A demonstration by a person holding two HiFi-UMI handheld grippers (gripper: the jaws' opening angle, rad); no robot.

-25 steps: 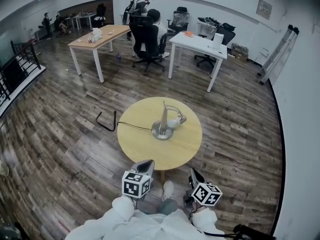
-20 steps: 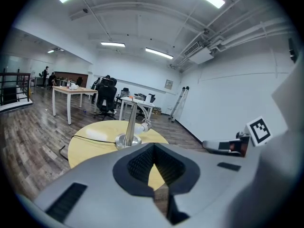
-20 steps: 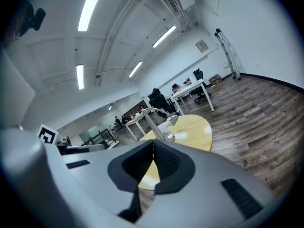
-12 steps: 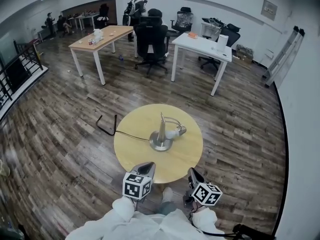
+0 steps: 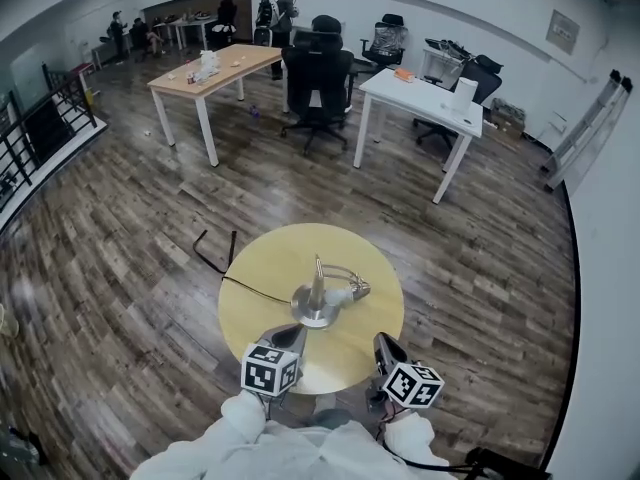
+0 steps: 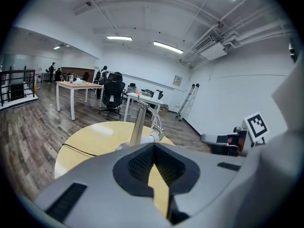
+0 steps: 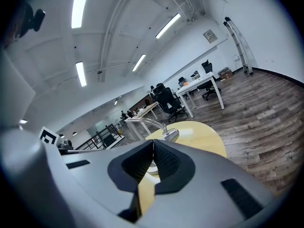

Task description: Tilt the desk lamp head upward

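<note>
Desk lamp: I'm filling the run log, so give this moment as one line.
desk lamp: on round table, head down, untouched | left gripper: shut, empty | right gripper: shut, empty

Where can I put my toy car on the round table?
Bare: the far part of the table, behind the lamp, and the right edge past the lamp head. Crowded: the middle, where the lamp base sits, and the left, crossed by its cord.

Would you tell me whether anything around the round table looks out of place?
A bent black bar lies loose on the floor just left of the table, near where a cord runs off the edge. The lamp itself stands upright with its head drooping low. Nothing looks spilled or broken.
</note>
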